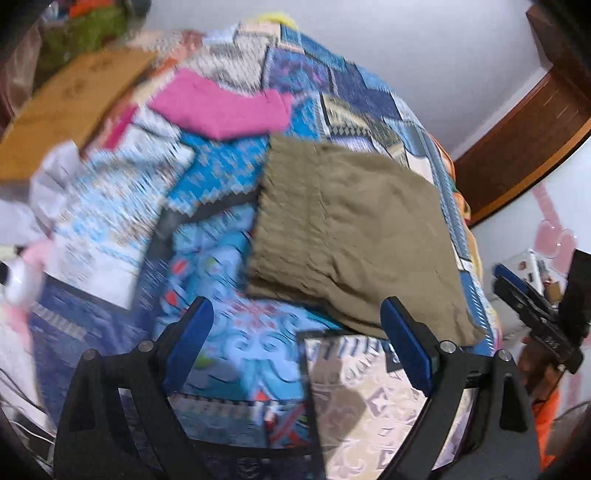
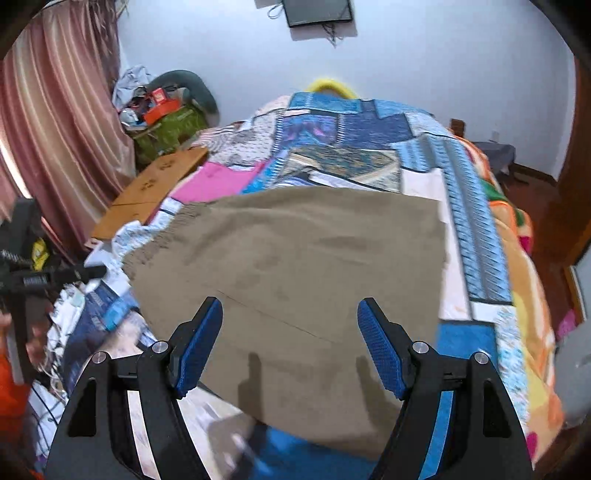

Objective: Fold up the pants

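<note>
Folded pants on quilt; left gripper empty.

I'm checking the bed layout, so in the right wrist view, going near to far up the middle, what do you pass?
Right tool, open and empty → folded khaki pants → patchwork quilt → yellow object at the far end of the bed → wall screen.

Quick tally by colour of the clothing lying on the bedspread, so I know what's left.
Olive-brown: 1, the folded pants
Pink: 1, a folded garment beyond the pants
Total: 2
Both lie on the patchwork bedspread. The pale heap at the bed's left edge is too blurred to count.
</note>
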